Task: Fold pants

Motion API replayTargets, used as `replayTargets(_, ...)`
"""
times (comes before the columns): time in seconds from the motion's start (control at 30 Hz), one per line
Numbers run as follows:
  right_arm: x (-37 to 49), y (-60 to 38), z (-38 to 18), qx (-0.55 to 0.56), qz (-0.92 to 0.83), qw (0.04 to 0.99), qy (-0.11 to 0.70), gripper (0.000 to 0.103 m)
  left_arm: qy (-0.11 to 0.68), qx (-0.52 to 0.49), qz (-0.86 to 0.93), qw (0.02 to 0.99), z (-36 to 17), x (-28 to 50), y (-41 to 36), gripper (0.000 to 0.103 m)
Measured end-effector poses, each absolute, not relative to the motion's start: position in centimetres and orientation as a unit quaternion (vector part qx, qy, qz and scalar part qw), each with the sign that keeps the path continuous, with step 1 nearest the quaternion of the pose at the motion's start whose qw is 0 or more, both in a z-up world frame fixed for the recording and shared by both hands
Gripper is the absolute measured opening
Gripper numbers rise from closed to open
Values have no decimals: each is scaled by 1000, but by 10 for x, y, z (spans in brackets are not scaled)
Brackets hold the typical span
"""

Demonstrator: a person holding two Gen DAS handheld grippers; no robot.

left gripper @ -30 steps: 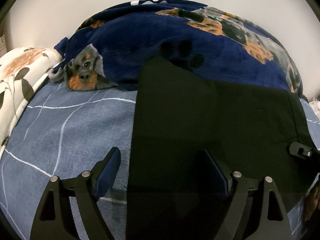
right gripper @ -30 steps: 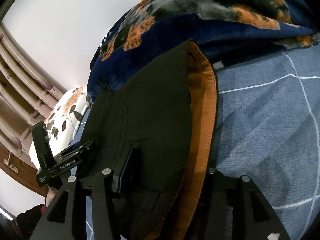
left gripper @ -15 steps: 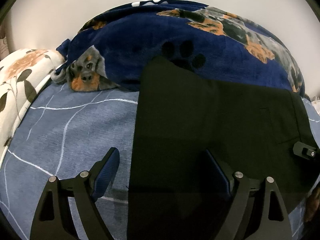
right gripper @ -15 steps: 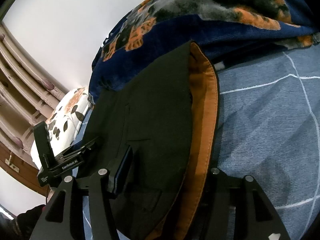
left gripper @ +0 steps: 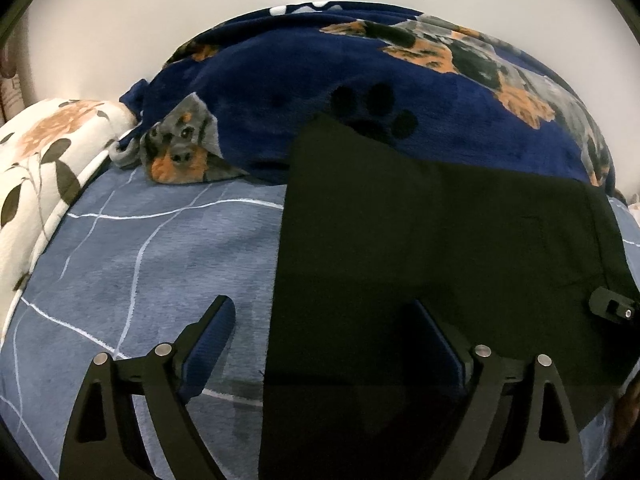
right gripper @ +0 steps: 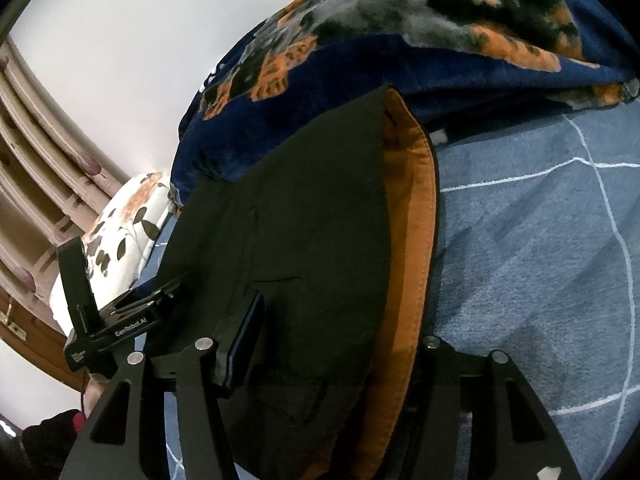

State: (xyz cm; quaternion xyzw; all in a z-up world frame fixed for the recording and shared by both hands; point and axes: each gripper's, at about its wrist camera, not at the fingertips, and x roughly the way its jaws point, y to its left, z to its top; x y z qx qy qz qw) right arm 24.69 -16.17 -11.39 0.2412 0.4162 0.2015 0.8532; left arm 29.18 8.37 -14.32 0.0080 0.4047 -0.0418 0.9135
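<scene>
Left wrist view, going left to right: flowery pillow point(left gripper: 44, 168), then the blue checked bedsheet point(left gripper: 132, 256), then the black pants point(left gripper: 440, 248) lying flat on it, top edge resting against the dog-print blanket point(left gripper: 288, 92). Left tool point(left gripper: 326, 340) is opening, its left pad off the cloth, its right one over the pants, not pinching. Right wrist view: right tool point(right gripper: 332, 356) is opening too, pants and their orange lining point(right gripper: 412, 220) between its fingers, nothing clamped.
</scene>
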Motion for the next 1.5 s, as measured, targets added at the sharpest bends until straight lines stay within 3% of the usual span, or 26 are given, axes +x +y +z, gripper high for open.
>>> replayTargets(0.17, 245, -161, -110, 219, 187, 858, 426, 56, 400, 29, -18, 916, -141, 289, 79, 96)
replayTargets(0.23, 237, -163, -100, 214, 157, 863, 430, 65, 395, 37, -14, 918, -138, 286, 78, 96)
replayTargets(0.37, 199, -183, -70, 243, 142, 877, 390, 69, 374, 56, 7, 926, -126, 265, 78, 96)
replayTargets(0.53, 136, -196, -39, 198, 111, 903, 364, 85, 349, 54, -2, 935, -97, 231, 76, 96)
replayTargets(0.77, 77, -192, -14, 187, 77, 920, 336, 88, 315, 39, -31, 948, -53, 175, 63, 96)
replayTargets(1.0, 34, -166, 16, 155, 74, 939, 298, 97, 282, 36, -52, 957, -18, 113, 54, 97)
replayTargets(1.5, -12, -149, 52, 135, 84, 953, 257, 100, 230, 23, -25, 973, 40, 42, 62, 100)
